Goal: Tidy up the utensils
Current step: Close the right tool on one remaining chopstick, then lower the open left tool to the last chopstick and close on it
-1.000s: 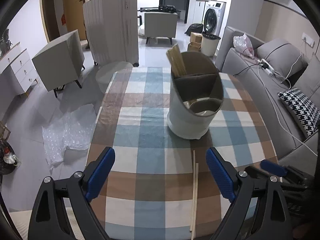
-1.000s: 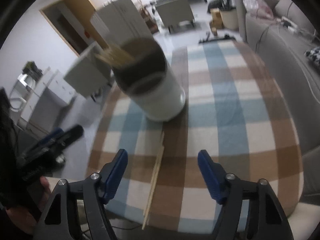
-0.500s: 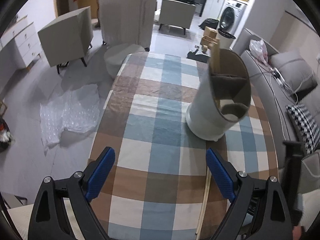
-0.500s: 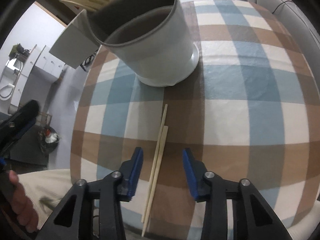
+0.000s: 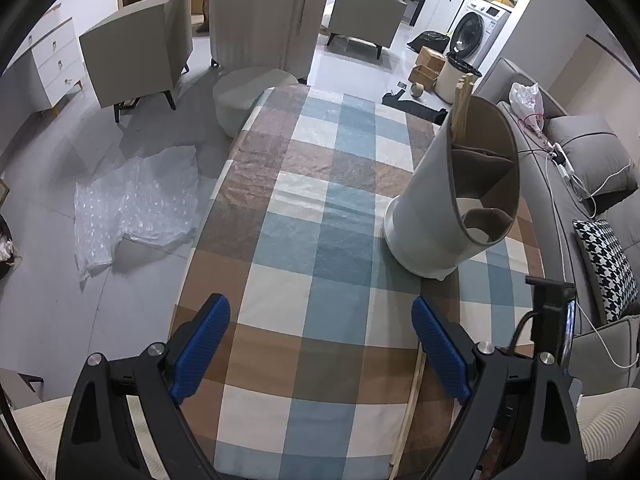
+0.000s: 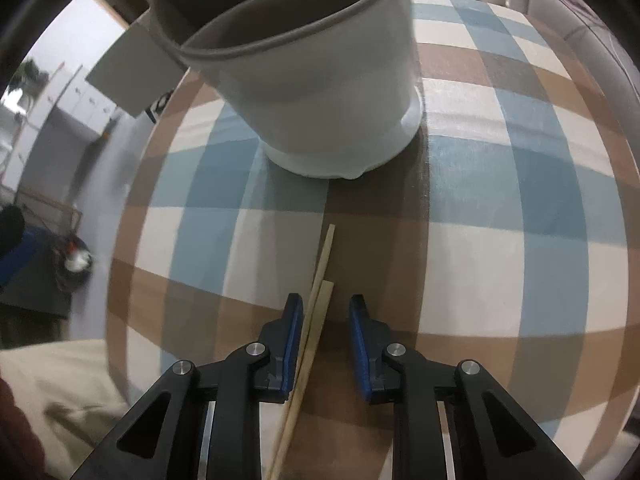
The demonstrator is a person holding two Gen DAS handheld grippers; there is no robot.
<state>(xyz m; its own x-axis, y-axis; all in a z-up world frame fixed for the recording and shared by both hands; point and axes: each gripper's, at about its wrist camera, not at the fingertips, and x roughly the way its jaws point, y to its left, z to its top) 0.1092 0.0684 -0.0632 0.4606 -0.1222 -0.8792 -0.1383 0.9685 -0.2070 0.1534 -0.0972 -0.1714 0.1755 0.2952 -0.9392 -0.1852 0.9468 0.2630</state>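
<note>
A pair of chopsticks [image 6: 318, 312] is laid side by side on the checked tablecloth [image 6: 500, 184], just before the utensil holder [image 6: 320, 92] that is stood farther back on the table. The chopsticks are found between the closing jaws of the right gripper [image 6: 323, 344], nearer its left pad and not yet pressed by the right one. In the left wrist view the holder [image 5: 452, 200] is placed to the right, more chopsticks [image 5: 462, 108] are stood in its rear compartment, and the left gripper [image 5: 320, 352] is held over bare cloth to the left of the lying pair [image 5: 412, 396].
</note>
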